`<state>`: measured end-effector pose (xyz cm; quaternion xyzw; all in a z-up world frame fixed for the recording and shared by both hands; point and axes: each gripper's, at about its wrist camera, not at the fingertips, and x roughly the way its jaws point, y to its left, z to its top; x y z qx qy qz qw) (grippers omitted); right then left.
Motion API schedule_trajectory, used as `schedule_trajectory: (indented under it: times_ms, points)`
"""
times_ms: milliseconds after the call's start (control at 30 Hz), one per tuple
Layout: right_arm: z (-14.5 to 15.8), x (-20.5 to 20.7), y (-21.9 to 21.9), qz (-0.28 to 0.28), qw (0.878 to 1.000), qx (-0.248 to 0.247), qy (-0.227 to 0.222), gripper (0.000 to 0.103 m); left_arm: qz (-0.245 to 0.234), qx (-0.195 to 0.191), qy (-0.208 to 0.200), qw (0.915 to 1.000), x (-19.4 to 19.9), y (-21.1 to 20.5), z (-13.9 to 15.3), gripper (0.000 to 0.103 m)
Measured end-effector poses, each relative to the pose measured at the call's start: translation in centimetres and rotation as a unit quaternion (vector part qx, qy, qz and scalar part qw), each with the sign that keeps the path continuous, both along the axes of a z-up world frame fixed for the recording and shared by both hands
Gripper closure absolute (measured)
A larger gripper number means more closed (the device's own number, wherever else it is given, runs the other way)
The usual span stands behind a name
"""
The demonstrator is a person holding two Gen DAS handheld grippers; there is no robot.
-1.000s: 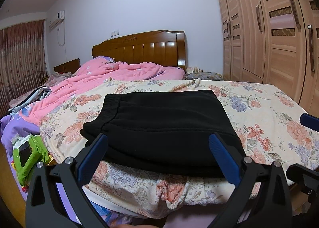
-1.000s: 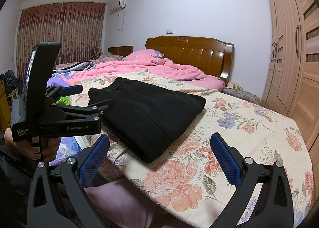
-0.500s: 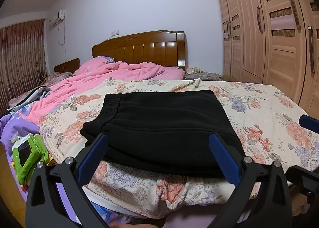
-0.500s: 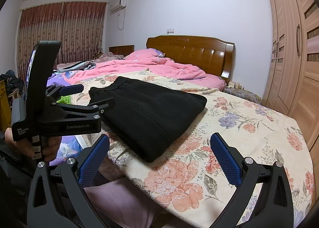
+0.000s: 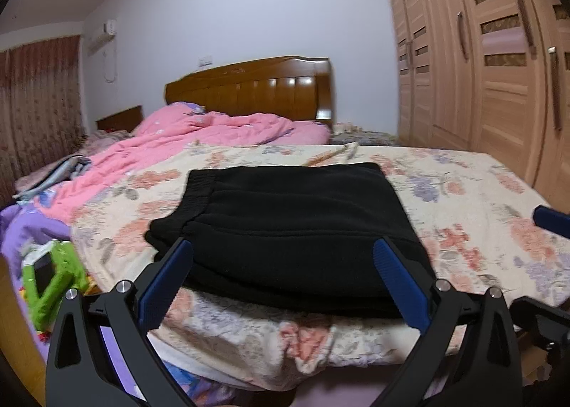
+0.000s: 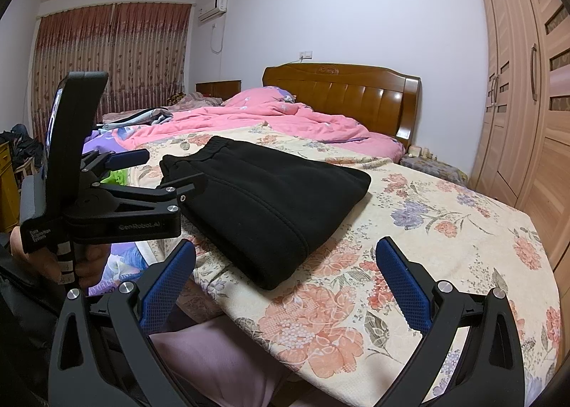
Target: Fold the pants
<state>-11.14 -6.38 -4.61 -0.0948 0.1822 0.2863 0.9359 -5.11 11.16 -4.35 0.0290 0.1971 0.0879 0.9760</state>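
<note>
Black pants lie folded into a thick rectangle on the floral bedspread, waistband at the far left. They also show in the right wrist view. My left gripper is open and empty, held just in front of the pants' near edge. It is also seen from the side in the right wrist view. My right gripper is open and empty, off the bed's near edge, to the right of the pants. One of its blue fingertips shows at the right of the left wrist view.
A pink quilt is bunched at the head of the bed by the wooden headboard. A wooden wardrobe stands on the right. A green toy lies on the floor at the left. Curtains hang at the back left.
The left wrist view has tilted up a little and blurred slightly. The pants lie as before and both grippers stay open.
</note>
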Motion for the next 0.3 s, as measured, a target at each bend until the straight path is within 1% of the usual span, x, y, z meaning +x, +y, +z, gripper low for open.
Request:
schedule_trajectory:
  times_ms: [200,300]
  points:
    - [-0.09,0.05,-0.01,0.001,1.000,0.000,0.001,0.005,-0.002,-0.018,0.010,0.9998,0.48,0.60,-0.19,0.002]
    - [-0.13,0.05,0.05,0.001,1.000,-0.001,0.002,0.005,-0.003,-0.021,0.006,0.9998,0.21,0.59,-0.25,0.002]
